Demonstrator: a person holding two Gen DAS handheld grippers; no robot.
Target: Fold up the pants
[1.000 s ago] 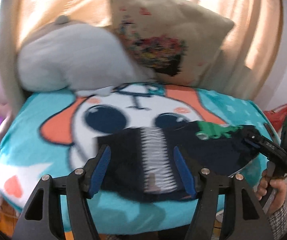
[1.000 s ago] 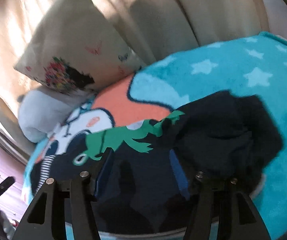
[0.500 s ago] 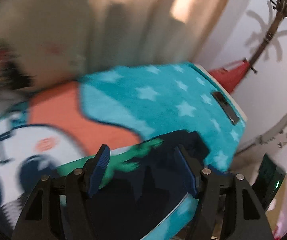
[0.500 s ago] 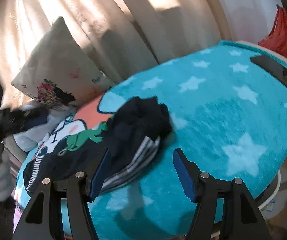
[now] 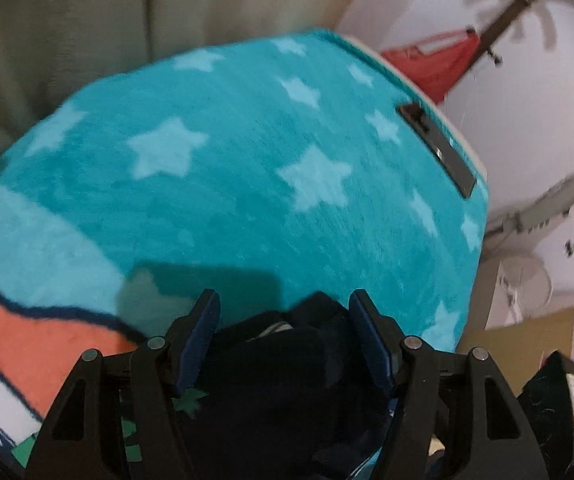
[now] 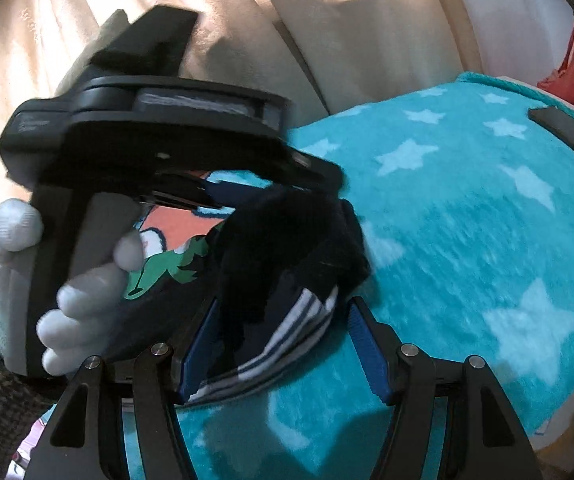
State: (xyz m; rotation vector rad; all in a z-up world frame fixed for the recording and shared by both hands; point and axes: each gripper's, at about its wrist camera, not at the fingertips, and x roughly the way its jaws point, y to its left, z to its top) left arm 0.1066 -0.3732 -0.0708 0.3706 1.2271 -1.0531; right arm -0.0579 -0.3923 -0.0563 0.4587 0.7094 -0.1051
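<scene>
The dark navy pants with a green dinosaur print and white stripes lie bunched on the teal star blanket. In the right wrist view my right gripper is open just in front of the bunched cloth. The left gripper's body, held in a gloved hand, hangs over the pants from the left. In the left wrist view my left gripper is open with the dark bunched pants between and under its fingers.
A black phone-like slab lies near the blanket's far right edge. Beige curtains hang behind the bed. A red bag and a fan stand are beyond the bed's right side.
The left gripper has swung right from the pants' striped waist end across to the bunched leg end. The right gripper has pulled back, and the left gripper now fills its left view.
</scene>
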